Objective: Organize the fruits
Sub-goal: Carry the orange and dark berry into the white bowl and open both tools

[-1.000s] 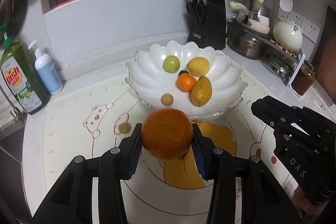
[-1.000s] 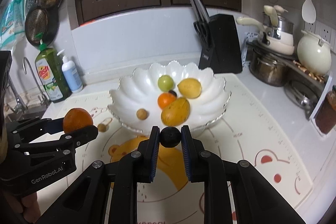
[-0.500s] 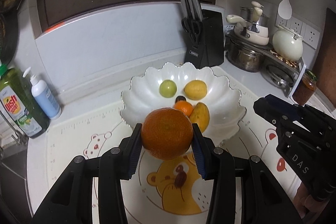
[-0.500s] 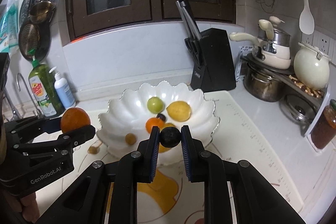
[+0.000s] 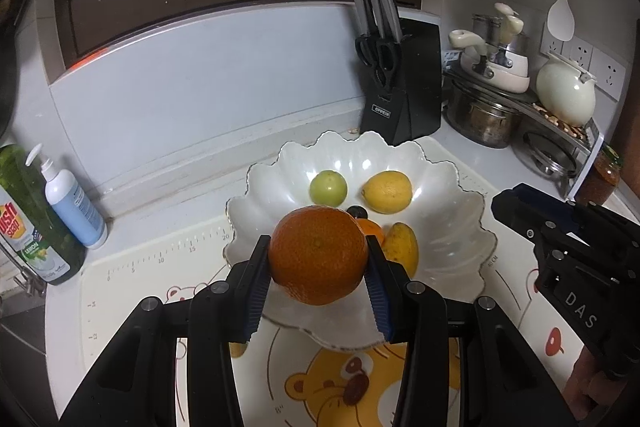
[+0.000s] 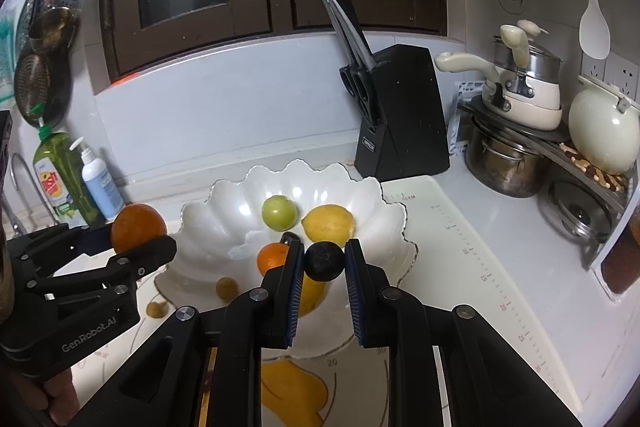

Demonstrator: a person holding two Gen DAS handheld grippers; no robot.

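We carry two fruits over the near rim of the white bowl (image 5: pixel 460 227). Our left gripper (image 5: pixel 318 273) clamps the orange (image 5: pixel 318 255) across its middle; it looks firm, round and liable to roll. Our right gripper (image 6: pixel 324 273) pinches a small dark fruit (image 6: pixel 324 261), light, probably soft.

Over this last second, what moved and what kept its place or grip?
Both grippers advanced toward the scalloped white bowl. The left gripper still clamps the large orange, the right gripper the small dark round fruit. Nothing was released; the bowl's fruit stayed put.
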